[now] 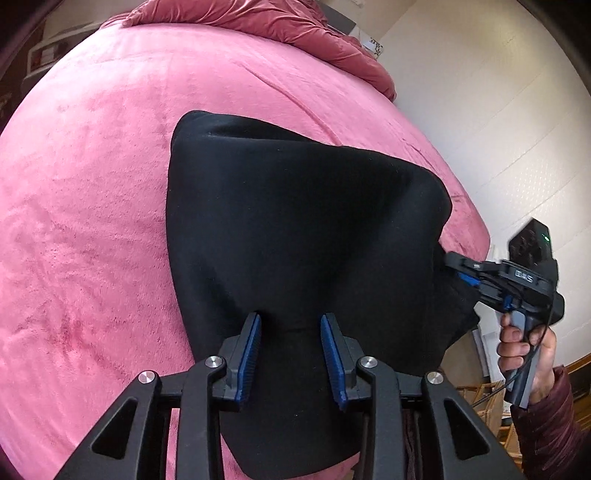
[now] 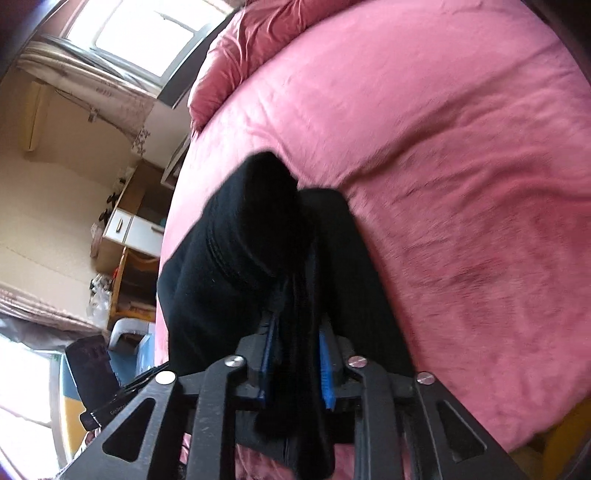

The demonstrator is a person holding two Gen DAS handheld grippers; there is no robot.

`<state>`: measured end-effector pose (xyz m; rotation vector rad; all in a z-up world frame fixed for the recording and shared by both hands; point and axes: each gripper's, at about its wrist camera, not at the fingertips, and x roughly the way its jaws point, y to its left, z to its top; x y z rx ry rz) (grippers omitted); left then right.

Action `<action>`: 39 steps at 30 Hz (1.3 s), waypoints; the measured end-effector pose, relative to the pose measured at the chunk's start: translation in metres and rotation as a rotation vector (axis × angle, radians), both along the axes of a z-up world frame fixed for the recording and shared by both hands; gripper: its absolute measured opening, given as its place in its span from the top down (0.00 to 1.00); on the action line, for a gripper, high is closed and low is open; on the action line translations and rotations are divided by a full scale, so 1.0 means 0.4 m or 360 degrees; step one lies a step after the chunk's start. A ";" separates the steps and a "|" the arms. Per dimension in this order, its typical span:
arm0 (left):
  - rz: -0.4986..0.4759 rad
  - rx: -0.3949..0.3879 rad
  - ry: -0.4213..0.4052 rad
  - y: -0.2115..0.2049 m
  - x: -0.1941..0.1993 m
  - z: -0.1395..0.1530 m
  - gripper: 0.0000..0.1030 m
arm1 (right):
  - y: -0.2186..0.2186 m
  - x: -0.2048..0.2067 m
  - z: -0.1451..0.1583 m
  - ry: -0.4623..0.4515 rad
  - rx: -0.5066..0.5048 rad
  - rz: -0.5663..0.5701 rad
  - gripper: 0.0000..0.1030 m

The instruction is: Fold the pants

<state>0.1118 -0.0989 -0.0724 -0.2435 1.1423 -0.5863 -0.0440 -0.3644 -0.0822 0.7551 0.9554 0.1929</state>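
Note:
Black pants [image 1: 295,229] lie bunched on the pink bed [image 1: 92,221]. My left gripper [image 1: 291,325] hovers over the near end of the pants, its blue-padded jaws spread apart with fabric below them. My right gripper [image 2: 295,332] is shut on a thick fold of the pants [image 2: 251,236], which drape up and away over the bed [image 2: 443,184]. In the left wrist view the right gripper [image 1: 463,273] holds the pants' right edge, lifted off the bed, with a hand [image 1: 524,343] on its handle.
A crumpled pink duvet [image 1: 258,22] lies at the far end of the bed. A white wall [image 1: 498,110] is right of the bed. A wooden desk with drawers [image 2: 129,229] and a window [image 2: 140,33] stand beyond the bed's other side.

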 end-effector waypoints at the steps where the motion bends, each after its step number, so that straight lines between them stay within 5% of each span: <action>1: 0.0002 -0.0011 0.0002 0.003 0.000 -0.001 0.67 | -0.008 -0.020 0.021 -0.0019 -0.0006 -0.0024 0.67; 8: 0.0029 -0.0053 0.0002 0.040 0.001 -0.004 0.67 | 0.041 -0.144 0.117 -0.0073 0.0075 0.0025 0.67; 16: 0.0040 -0.0073 -0.0027 0.070 -0.013 0.021 0.67 | 0.096 -0.119 0.021 0.0106 0.0055 -0.0086 0.68; 19: 0.0039 -0.0076 -0.0028 0.083 -0.022 0.025 0.67 | 0.095 -0.106 0.021 0.0101 -0.0002 -0.0142 0.91; 25: 0.0007 -0.0059 -0.0080 0.097 -0.049 0.053 0.67 | 0.091 -0.166 0.073 0.0047 -0.0068 -0.0080 0.92; 33: -0.0154 0.0143 -0.0128 0.037 -0.066 0.042 0.67 | 0.082 -0.160 -0.017 0.0191 -0.0211 -0.0114 0.92; 39: -0.0102 0.0114 -0.0172 0.039 -0.076 0.062 0.67 | 0.090 -0.168 0.007 0.0174 -0.0275 -0.0008 0.85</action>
